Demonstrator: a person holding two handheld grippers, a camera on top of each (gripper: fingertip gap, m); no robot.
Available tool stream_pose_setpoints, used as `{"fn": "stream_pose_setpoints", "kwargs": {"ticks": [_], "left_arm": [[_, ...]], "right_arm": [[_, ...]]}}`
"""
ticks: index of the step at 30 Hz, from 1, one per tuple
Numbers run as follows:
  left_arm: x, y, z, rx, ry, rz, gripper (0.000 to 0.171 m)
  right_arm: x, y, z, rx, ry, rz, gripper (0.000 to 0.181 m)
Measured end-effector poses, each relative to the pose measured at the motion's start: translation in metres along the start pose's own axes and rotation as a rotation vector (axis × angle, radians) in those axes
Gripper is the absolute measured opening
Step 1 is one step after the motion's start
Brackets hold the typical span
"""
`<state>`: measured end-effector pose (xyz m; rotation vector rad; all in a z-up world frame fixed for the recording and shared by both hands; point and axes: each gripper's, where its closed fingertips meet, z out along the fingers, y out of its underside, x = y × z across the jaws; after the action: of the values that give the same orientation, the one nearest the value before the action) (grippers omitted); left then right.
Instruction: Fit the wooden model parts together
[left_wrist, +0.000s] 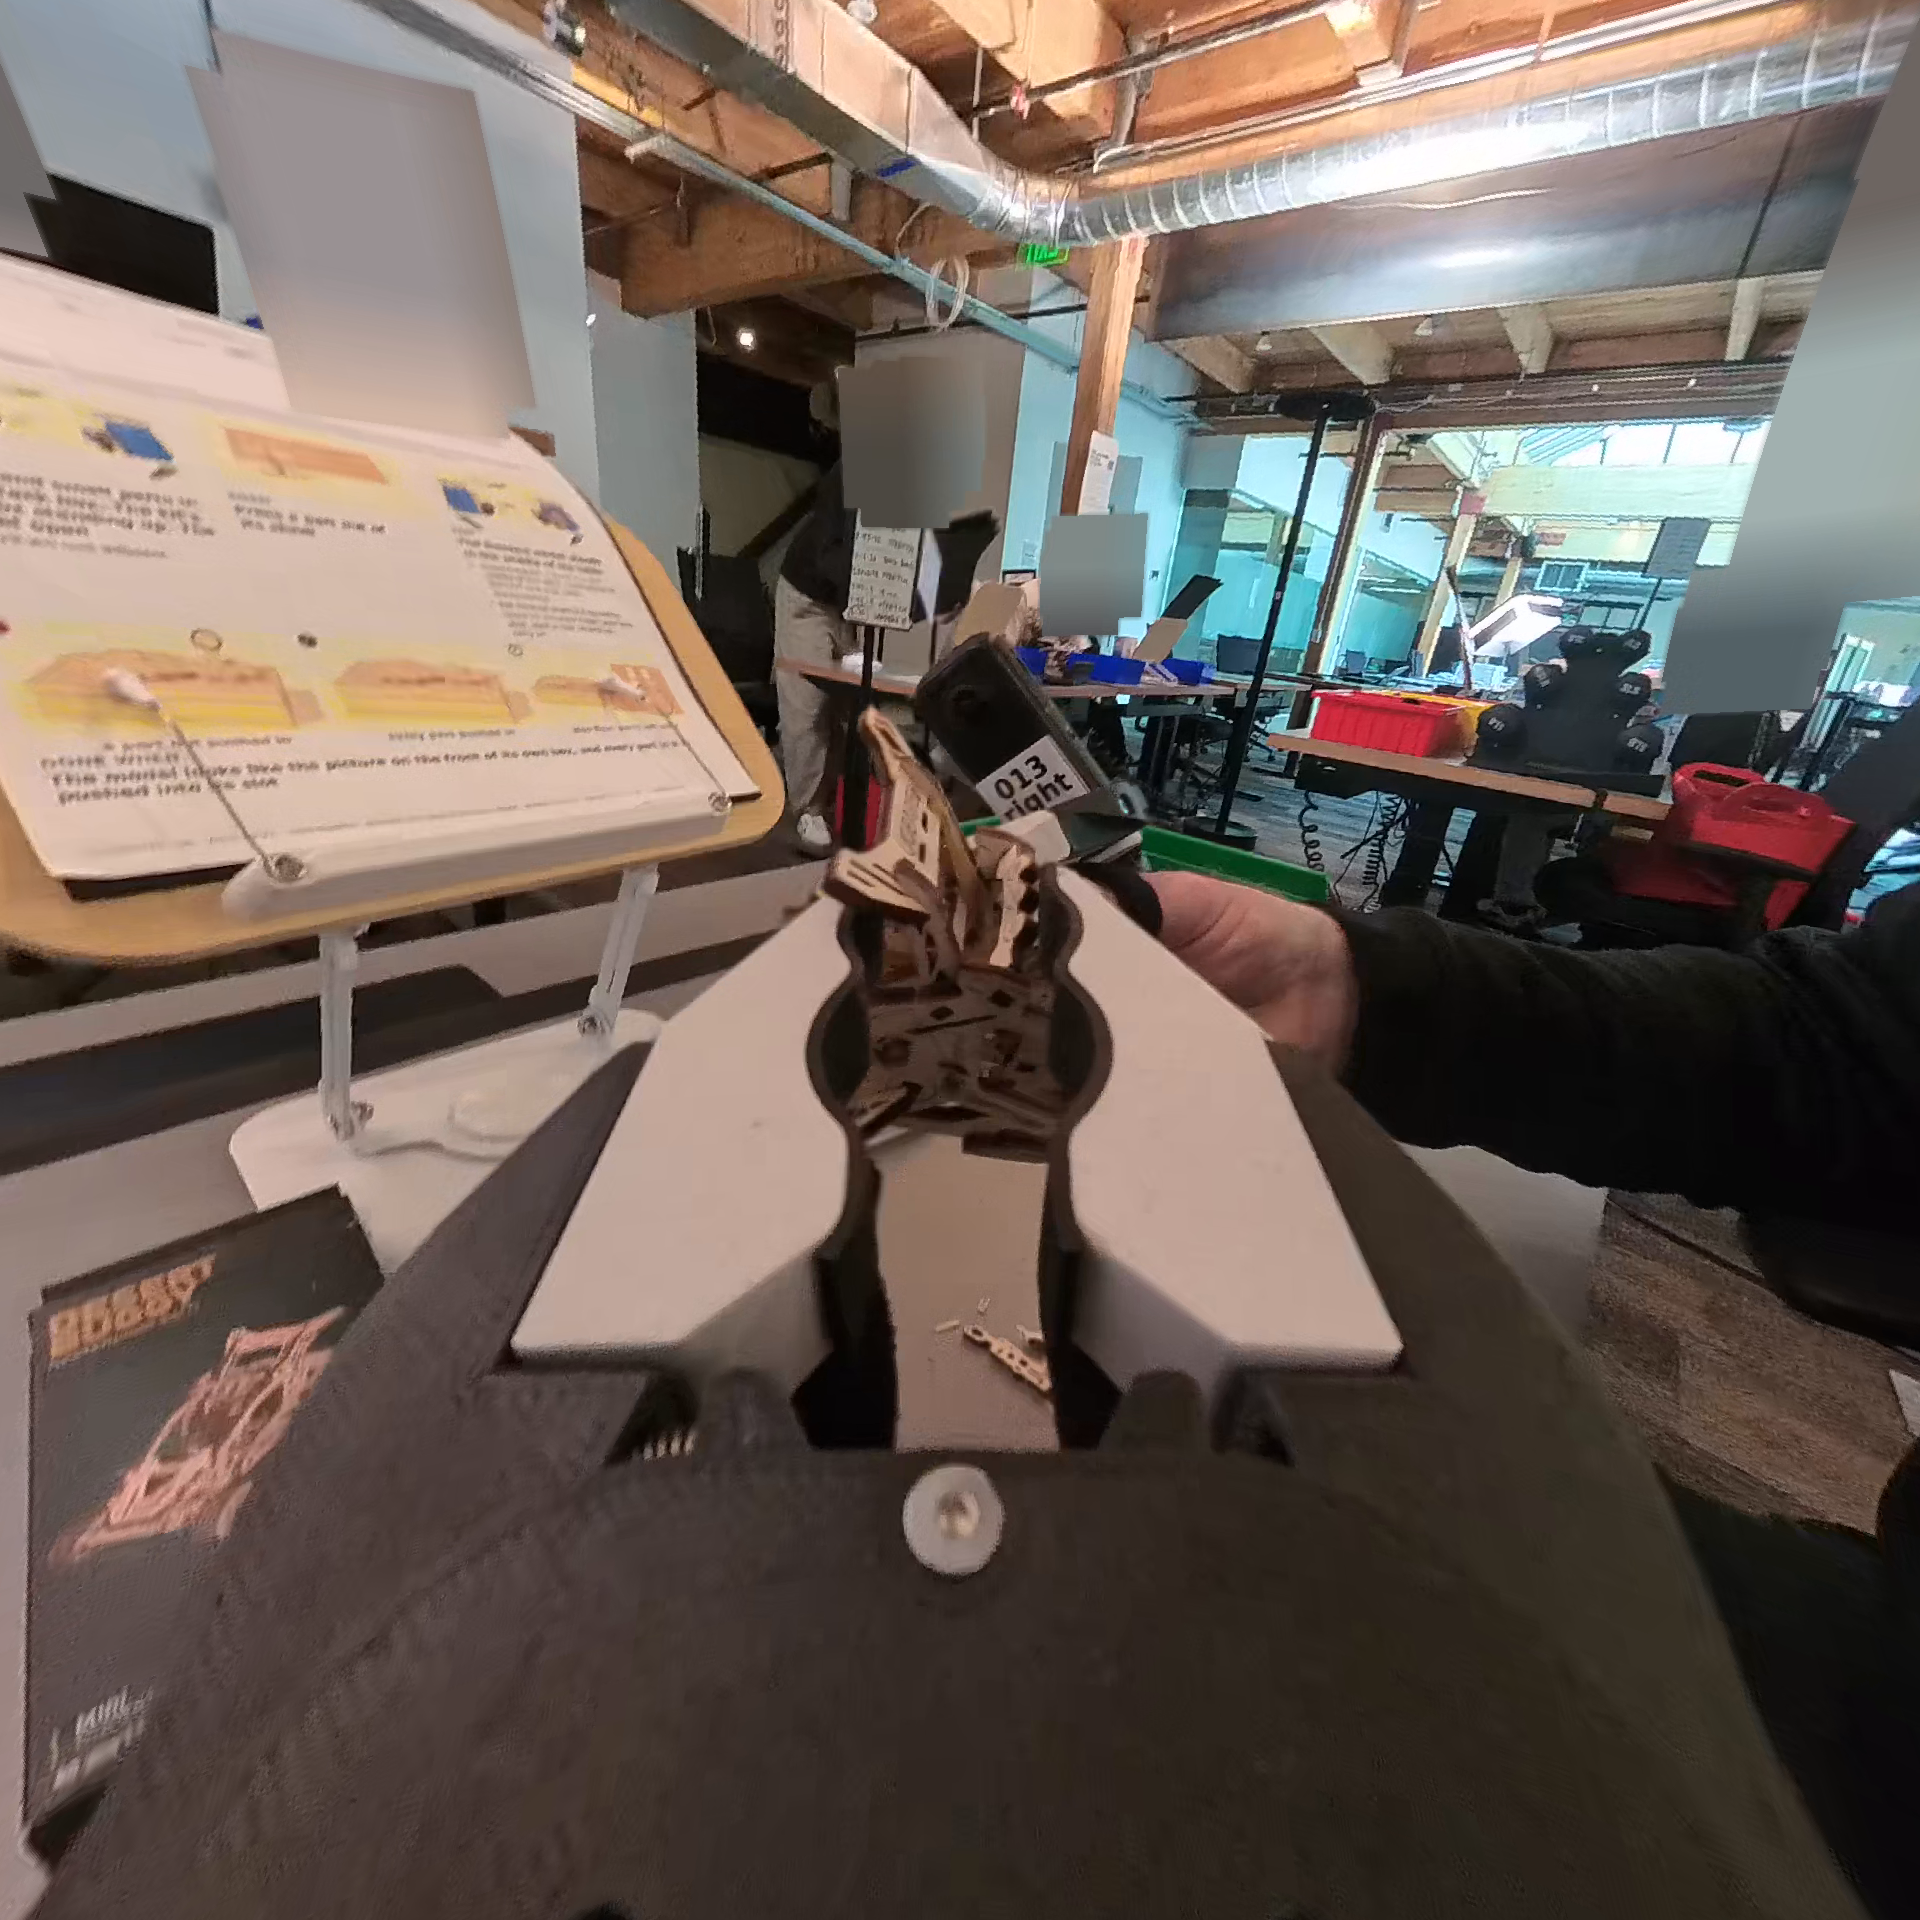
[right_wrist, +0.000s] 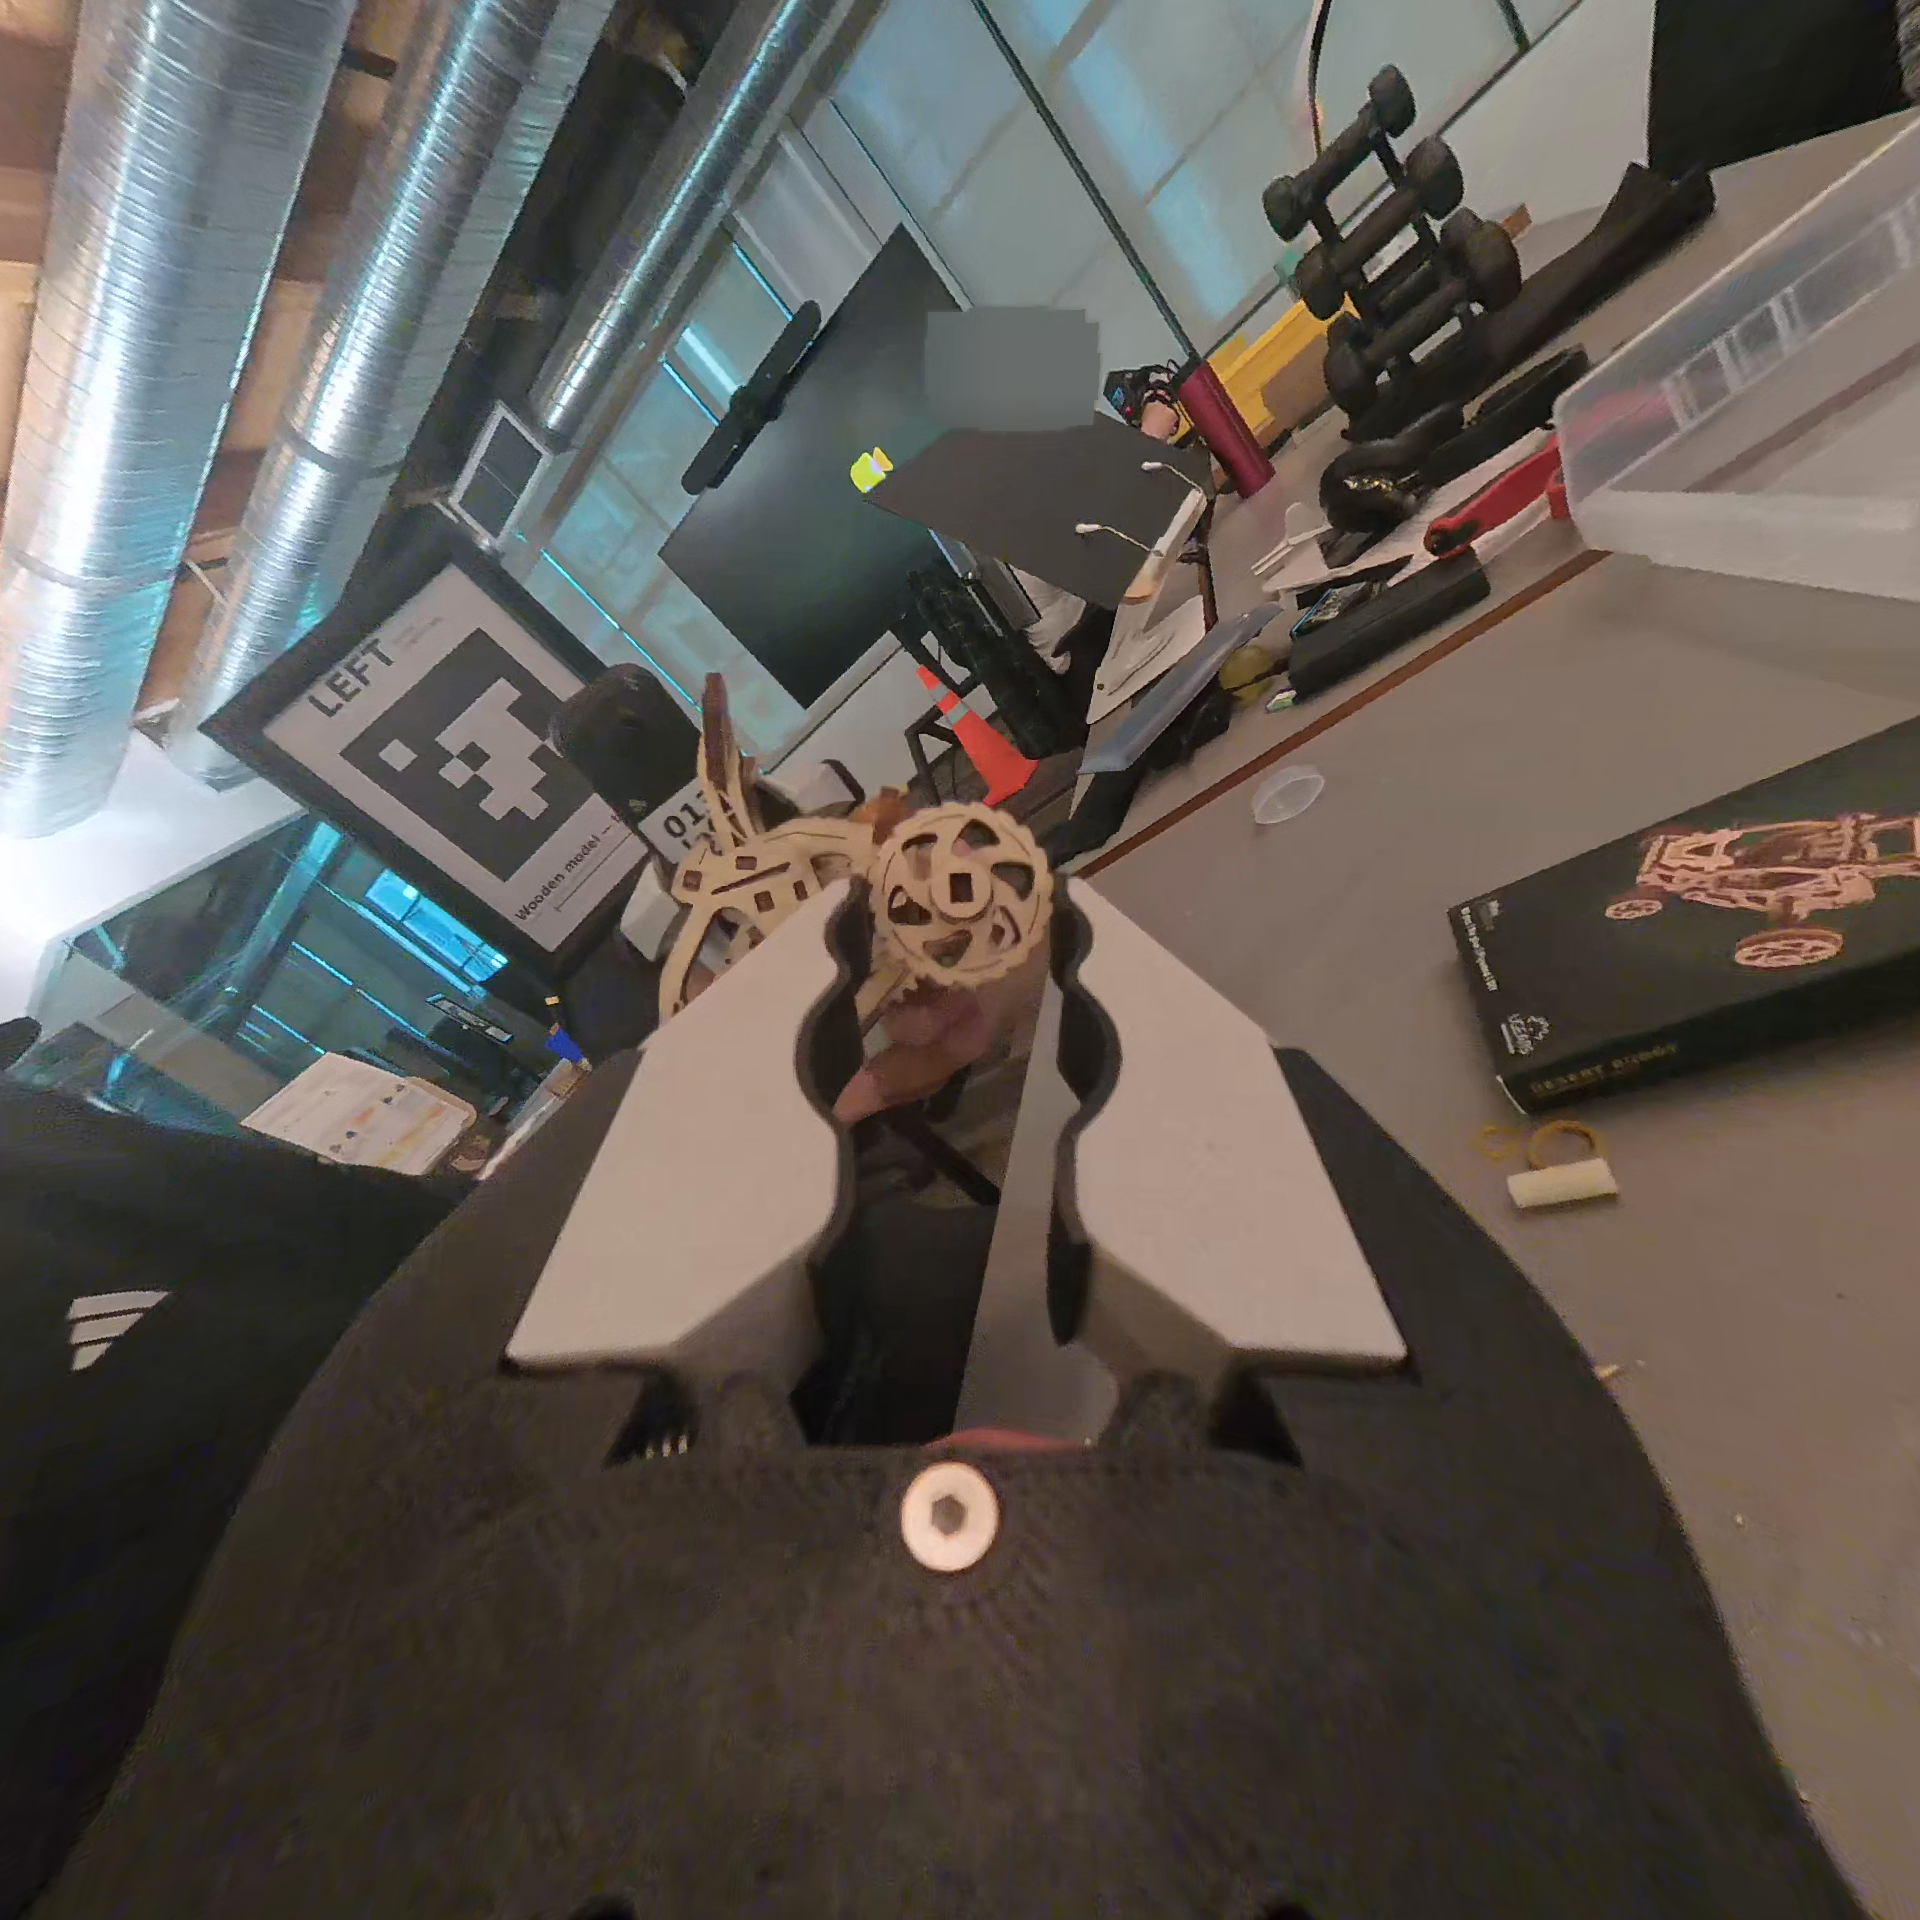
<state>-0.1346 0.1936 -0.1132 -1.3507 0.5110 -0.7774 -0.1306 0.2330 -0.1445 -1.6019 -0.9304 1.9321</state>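
So this looks like the wheel-fitting step. The left gripper (left_wrist: 956, 997) is clamped on the half-built wooden model (left_wrist: 951, 977), holding it up off the table (left_wrist: 125, 1226), with frame pieces sticking up past the fingertips. In the right wrist view the right gripper (right_wrist: 951, 935) has its fingers closed in around a toothed wooden wheel (right_wrist: 958, 899), which sits at the tips right beside the model body (right_wrist: 743, 883). I can't tell whether the wheel is already on its axle or just touching the frame.

My guess for the next move: line the wheel's hub hole up with its peg and push straight in, gently, since the thin ply looks like it'd snap if twisted.

Around it: the kit box (right_wrist: 1704, 914) lies toward the table's right side, with rubber bands (right_wrist: 1538, 1143) and a small white block (right_wrist: 1562, 1187) just in front of it. An instruction sheet on a stand (left_wrist: 343, 623) sits at the far left edge. A loose wooden strip (left_wrist: 1006, 1356) lies on the table below the left gripper. Nothing really blocks the join, but both grippers crowd it and hide it.
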Motion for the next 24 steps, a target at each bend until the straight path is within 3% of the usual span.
{"fn": "stream_pose_setpoints", "kwargs": {"ticks": [7, 9, 17, 24], "left_arm": [[-0.033, 0.025, -0.037, 0.002, -0.122, -0.171, 0.024], [-0.051, 0.036, -0.057, -0.024, -0.182, -0.218, 0.005], [-0.117, 0.107, -0.123, -0.185, -0.425, -0.338, 0.005], [-0.151, 0.125, -0.16, -0.119, -0.613, -0.524, 0.01]], "right_arm": [[0.027, 0.017, 0.01, -0.036, 0.083, -0.011, 0.045], [0.035, 0.021, 0.006, -0.055, 0.119, -0.021, 0.045], [0.034, 0.036, -0.001, -0.091, 0.139, -0.059, 0.036], [0.03, 0.043, -0.002, -0.104, 0.125, -0.068, 0.033]]}}
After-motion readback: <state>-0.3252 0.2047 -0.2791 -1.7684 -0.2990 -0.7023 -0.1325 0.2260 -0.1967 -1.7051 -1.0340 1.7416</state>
